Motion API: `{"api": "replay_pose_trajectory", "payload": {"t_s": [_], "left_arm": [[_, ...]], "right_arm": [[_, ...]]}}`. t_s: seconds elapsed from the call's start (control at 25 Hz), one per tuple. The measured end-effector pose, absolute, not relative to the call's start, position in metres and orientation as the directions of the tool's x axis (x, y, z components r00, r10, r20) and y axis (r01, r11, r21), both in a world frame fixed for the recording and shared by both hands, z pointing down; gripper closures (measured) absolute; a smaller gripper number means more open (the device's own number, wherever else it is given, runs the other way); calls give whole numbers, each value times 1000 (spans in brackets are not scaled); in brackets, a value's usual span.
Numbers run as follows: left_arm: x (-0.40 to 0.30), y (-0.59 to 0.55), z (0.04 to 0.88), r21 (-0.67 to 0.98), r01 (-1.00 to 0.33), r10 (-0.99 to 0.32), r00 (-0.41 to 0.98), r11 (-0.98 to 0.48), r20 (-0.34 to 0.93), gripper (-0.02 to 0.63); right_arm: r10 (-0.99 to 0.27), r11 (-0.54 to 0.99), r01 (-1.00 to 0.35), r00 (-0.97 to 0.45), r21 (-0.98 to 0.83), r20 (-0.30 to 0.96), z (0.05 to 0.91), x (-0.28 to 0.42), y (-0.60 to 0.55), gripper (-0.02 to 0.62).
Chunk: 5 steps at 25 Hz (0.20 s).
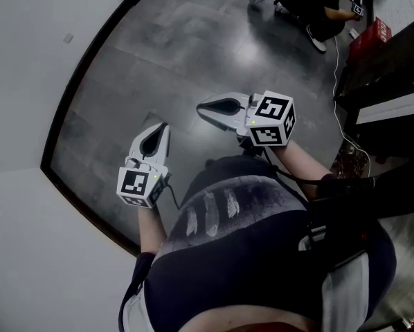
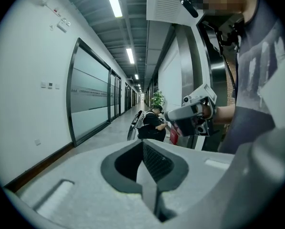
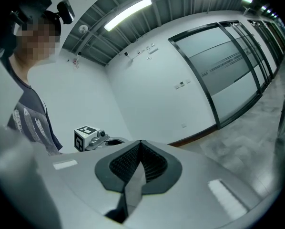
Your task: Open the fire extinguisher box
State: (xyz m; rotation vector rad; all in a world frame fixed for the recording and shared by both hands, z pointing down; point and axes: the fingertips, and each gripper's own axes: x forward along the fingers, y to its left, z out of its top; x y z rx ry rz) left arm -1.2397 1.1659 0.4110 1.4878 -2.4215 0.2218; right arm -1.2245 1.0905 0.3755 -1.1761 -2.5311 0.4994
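No fire extinguisher box shows clearly in any view. A red boxy thing [image 1: 374, 32] stands on the floor at the far right, beside a crouching person, and shows as a red patch [image 2: 173, 136] in the left gripper view. My left gripper [image 1: 165, 125] is held in front of my body over the grey floor, shut with nothing in it [image 2: 143, 143]. My right gripper [image 1: 199, 107] points left across it, also shut and empty [image 3: 141, 142]. Each gripper sees the other: the right gripper [image 2: 194, 112] and the left one's marker cube [image 3: 86, 136].
A person in dark clothes [image 1: 316, 5] crouches on the floor far ahead [image 2: 152, 123]. A white wall with a dark skirting [image 1: 75, 88] runs along the left. A black counter [image 1: 390, 54] stands at the right. A cable [image 1: 338, 113] trails on the floor.
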Motion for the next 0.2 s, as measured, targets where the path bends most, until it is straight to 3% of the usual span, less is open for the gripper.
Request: {"api": "replay_pose_trajectory", "payload": {"t_s": [0.2], "left_arm": [[-1231, 1154, 404, 15, -896, -852, -418, 444, 315, 606]], "right_arm": [[799, 554, 676, -596, -485, 81, 368, -1212, 1089, 595]]}}
